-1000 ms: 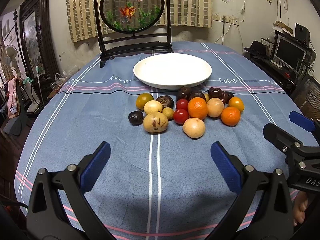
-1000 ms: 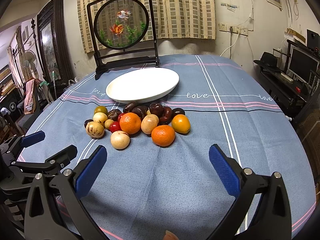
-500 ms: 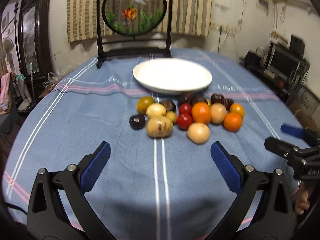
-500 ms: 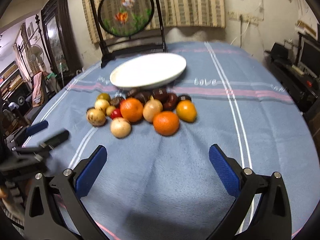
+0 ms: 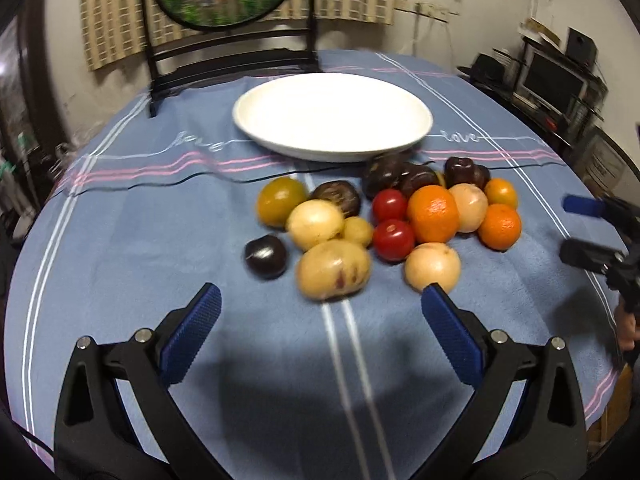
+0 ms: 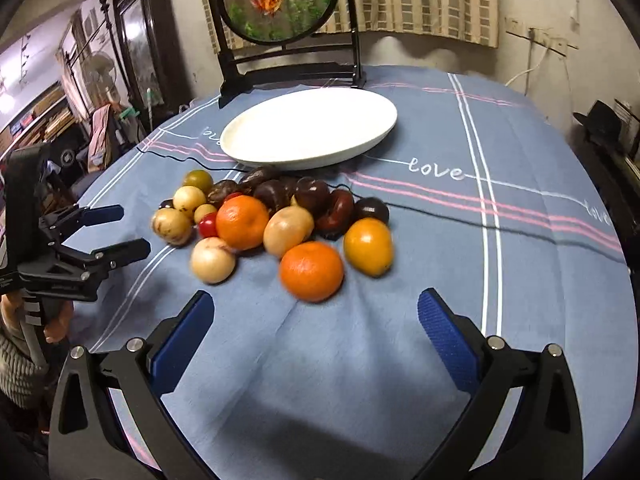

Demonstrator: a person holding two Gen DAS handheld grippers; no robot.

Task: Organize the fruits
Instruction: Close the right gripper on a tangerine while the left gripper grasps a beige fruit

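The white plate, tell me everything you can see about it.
The white plate is a wide, shallow oval dish with a smooth raised rim, ceramic by its look. It lies flat on the blue tablecloth, in front of the black-framed goldfish screen. Nothing is in it. The fruit pile sits just on its near side; dark fruits crowd its edge. Both grippers are apart from it.

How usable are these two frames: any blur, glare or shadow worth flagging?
Left wrist view: motion blur smears the fruit pile; the white plate is blown out; gripper shadow darkens the near cloth. Right wrist view: sharper, nearest orange slightly smeared, strong fisheye bending at the edges.
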